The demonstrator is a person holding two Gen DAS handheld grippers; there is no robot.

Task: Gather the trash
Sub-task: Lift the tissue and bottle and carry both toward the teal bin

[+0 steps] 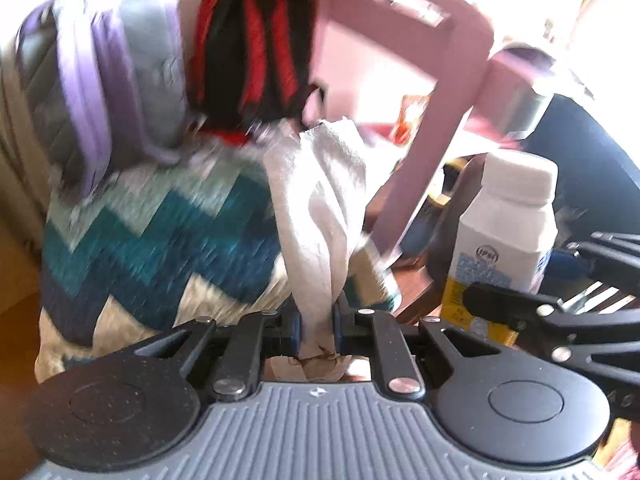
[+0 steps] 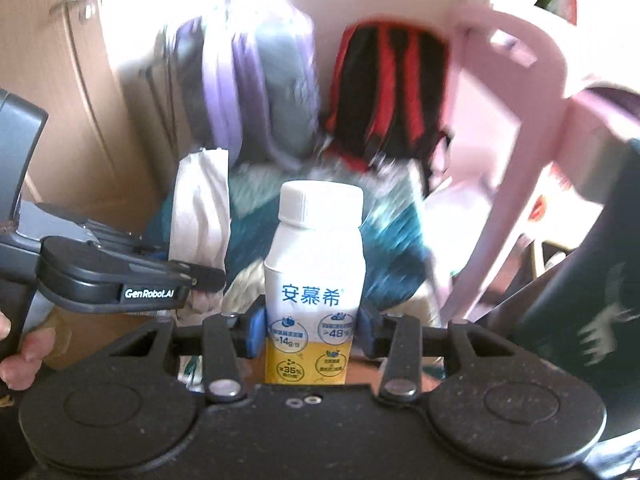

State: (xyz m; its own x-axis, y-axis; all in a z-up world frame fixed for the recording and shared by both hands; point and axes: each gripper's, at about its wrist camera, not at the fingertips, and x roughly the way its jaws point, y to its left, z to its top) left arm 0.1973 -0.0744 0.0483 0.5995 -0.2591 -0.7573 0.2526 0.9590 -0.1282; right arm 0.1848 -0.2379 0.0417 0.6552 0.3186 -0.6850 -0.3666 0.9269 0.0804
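A crumpled white paper towel (image 1: 320, 216), soft and creased, stands pinched between the blue-padded jaws of the left gripper (image 1: 319, 322). Just beside it, the right gripper (image 2: 311, 330) clamps a squarish white-and-yellow drink bottle (image 2: 314, 284) with a ribbed white cap, upright. Behind both lies a woven zigzag blanket (image 1: 160, 248) in teal and cream, with a purple backpack (image 1: 112, 64), a red-and-black backpack (image 1: 252, 56) and a smooth pink plastic chair (image 1: 432, 92) further back.
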